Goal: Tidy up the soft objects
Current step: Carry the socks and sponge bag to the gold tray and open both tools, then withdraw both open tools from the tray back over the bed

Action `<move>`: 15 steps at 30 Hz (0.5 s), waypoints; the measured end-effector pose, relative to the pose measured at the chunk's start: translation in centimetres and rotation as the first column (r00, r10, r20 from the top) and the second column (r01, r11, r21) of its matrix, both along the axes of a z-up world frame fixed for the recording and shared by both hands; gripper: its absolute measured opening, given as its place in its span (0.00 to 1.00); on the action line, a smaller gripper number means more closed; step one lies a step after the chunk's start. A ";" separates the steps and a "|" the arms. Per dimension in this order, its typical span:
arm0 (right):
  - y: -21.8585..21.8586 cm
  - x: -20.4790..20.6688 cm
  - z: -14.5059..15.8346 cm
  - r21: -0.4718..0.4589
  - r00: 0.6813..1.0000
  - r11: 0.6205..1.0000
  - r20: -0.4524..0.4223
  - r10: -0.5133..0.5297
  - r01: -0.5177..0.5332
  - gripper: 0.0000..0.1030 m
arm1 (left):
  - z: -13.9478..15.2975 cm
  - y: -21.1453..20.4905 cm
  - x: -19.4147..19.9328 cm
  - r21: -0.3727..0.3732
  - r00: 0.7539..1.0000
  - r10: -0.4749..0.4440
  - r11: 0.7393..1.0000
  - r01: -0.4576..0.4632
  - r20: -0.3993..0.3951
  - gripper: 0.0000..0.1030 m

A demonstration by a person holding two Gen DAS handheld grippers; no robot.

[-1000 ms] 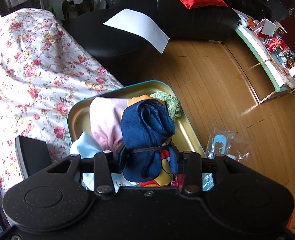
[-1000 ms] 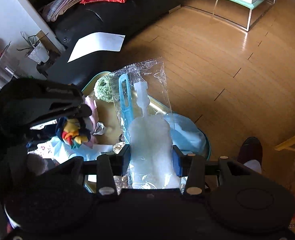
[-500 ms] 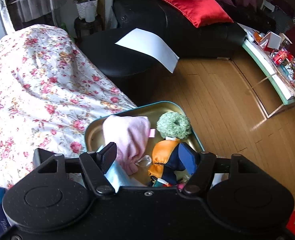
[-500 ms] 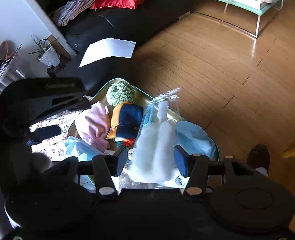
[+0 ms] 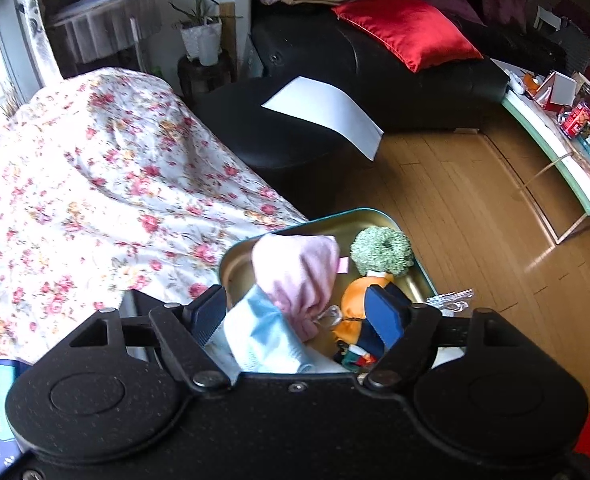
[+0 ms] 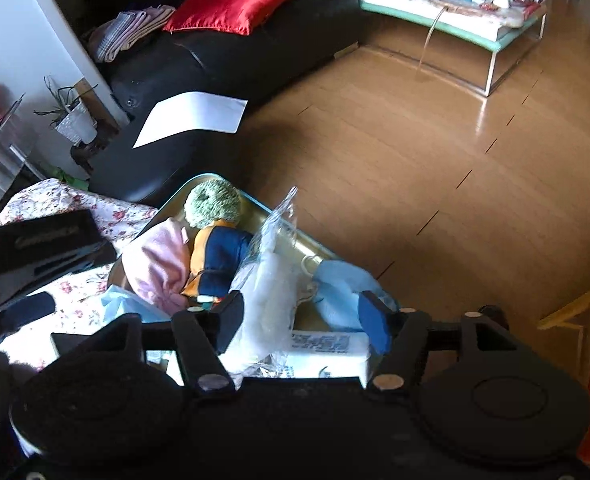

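Both items were being let go into the gold tray (image 5: 419, 286).

The left gripper (image 5: 299, 316) was seen with its jaws opening and nothing pressed between them, the navy-and-orange bundle (image 6: 215, 260) lying in the tray beside the pink cloth (image 5: 299, 276) and green scrunchie (image 5: 381, 250). The right gripper (image 6: 299, 320) was likewise opening, the clear plastic packet (image 6: 269, 280) standing loose between its pads. A clean release would probably be served best if each tool were lifted straight away, so that no soft item was snagged or dragged out.
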State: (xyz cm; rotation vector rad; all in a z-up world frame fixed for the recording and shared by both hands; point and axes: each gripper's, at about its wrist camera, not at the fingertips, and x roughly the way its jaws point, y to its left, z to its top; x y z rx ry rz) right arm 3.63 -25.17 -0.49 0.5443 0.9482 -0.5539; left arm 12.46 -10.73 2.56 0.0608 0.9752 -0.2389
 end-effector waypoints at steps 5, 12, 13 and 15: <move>0.2 -0.1 0.3 -0.036 1.000 0.999 0.004 0.004 -0.004 0.75 | 0.6 1.1 -0.7 0.016 1.000 0.015 1.000 -0.015 0.020 0.74; 0.6 -0.1 0.5 -0.061 0.999 0.998 0.009 0.031 -0.030 0.82 | 0.9 2.2 -2.1 0.056 0.999 0.027 0.998 -0.029 0.043 0.82; 0.7 -0.2 0.6 -0.065 0.999 0.997 0.012 0.035 -0.034 0.84 | 0.9 2.4 -2.3 0.062 0.999 0.028 0.998 -0.030 0.045 0.83; 0.9 -0.2 0.6 -0.072 0.999 0.996 0.014 0.047 -0.046 0.88 | 0.9 2.6 -2.8 0.078 0.998 0.028 0.996 -0.032 0.050 0.84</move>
